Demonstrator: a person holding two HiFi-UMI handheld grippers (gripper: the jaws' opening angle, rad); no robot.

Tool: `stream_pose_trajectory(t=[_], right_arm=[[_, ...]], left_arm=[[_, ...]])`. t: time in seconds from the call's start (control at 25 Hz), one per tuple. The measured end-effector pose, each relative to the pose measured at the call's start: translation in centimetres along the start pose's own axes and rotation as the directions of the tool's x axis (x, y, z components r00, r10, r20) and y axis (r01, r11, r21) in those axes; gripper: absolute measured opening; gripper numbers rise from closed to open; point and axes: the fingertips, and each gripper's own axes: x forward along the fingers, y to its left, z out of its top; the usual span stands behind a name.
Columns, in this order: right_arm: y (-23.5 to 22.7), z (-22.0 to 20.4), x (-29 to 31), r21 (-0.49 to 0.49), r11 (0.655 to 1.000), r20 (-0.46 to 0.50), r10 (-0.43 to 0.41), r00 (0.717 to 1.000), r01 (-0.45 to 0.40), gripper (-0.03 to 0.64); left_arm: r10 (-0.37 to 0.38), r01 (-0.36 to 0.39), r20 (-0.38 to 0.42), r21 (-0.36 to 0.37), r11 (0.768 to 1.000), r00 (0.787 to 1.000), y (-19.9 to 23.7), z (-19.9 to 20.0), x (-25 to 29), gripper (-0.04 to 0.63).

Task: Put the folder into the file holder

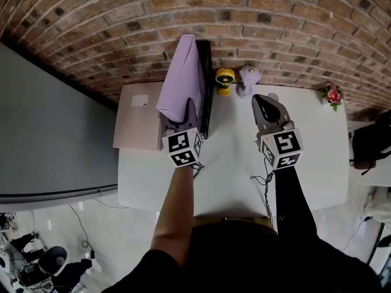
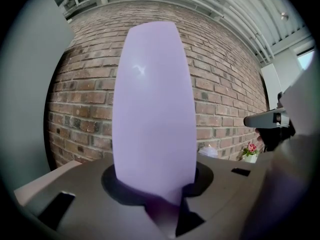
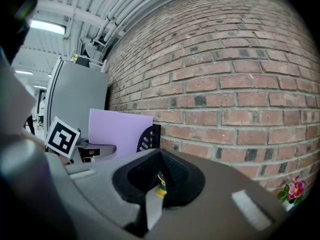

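Note:
A lilac folder point(image 1: 183, 81) stands upright in my left gripper point(image 1: 186, 113), which is shut on its lower edge. In the left gripper view the folder point(image 2: 152, 114) rises straight out of the jaws and fills the middle. The black perforated file holder point(image 1: 206, 84) stands against the brick wall, immediately right of the folder. Whether the folder's edge is inside it is hidden. My right gripper point(image 1: 264, 105) hovers over the white table point(image 1: 232, 163) further right, shut and empty. From the right gripper view, the folder point(image 3: 120, 129) and the holder point(image 3: 148, 138) show at the left.
A yellow gadget point(image 1: 225, 79) and a purple plush toy point(image 1: 249, 78) sit by the wall between the grippers. A small flower pot point(image 1: 333, 95) stands at the table's far right. A pinkish flat board point(image 1: 137, 124) lies left of the holder. Cables point(image 1: 263, 182) trail near the front edge.

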Motion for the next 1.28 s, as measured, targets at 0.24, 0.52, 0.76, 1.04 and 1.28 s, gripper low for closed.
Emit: stream_pose_trajectory(t=[0.24, 0.52, 0.76, 1.04, 1.28], right_arm=[[0.1, -0.2, 0.1, -0.002, 1.0, -0.005, 0.0, 1.0, 0.0, 0.0], [0.2, -0.2, 0.2, -0.001, 1.0, -0.007, 0.0, 1.0, 0.0, 0.0], [0.4, -0.3, 0.3, -0.001, 1.0, -0.01, 0.003, 1.0, -0.003, 0.0], [1.1, -0.2, 0.3, 0.006, 1.0, -0.003, 0.01, 1.0, -0.009, 0.0], [1.3, 0.7, 0.0, 0.005, 1.0, 0.022, 0.012, 1.0, -0.012, 0.0]], left_arm=[[-0.004, 0.004, -0.019, 0.0, 1.0, 1.0, 0.0, -0.7, 0.1, 0.141], [-0.004, 0.004, -0.032, 0.007, 1.0, 0.999, 0.1, -1.5, 0.2, 0.143], [-0.011, 0.012, -0.029, 0.026, 1.0, 1.0, -0.2, -1.9, 0.2, 0.147], [-0.023, 0.024, -0.043, 0.035, 0.999, 0.999, -0.7, -2.6, 0.1, 0.154], [-0.058, 0.058, -0.063, 0.009, 0.998, 0.996, -1.0, -3.1, 0.1, 0.234]])
